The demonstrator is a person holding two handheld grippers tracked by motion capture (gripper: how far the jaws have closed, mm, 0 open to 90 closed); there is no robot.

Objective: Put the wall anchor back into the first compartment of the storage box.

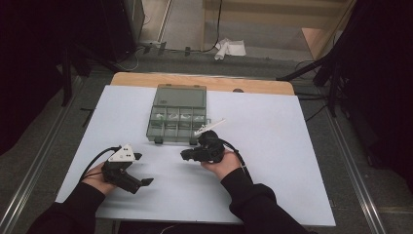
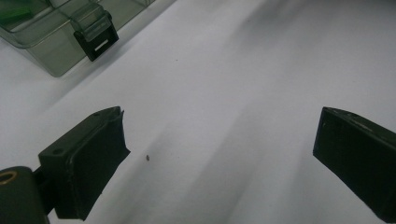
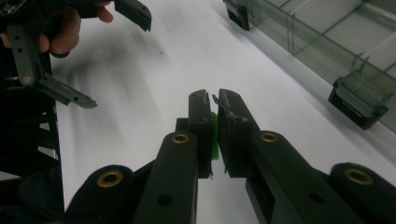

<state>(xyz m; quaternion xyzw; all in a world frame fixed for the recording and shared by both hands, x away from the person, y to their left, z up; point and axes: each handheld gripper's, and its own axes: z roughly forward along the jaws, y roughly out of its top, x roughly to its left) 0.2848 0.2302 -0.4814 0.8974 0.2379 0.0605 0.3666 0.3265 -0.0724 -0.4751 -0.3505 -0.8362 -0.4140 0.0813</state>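
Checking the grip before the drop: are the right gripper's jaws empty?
No: the right gripper is clamped on a small green piece between its jaws.

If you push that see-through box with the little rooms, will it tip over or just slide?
The box would probably slide, not tip: it lies low and flat on the smooth white table. It looks like thin clear plastic, so likely light and stiff. Its black latches stick out in front, so a push there might catch.

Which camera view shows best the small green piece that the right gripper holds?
The right gripper view: the green piece sits clamped between the right gripper's jaws, close up. In the high view the right gripper hides it. The left gripper view gives the table.
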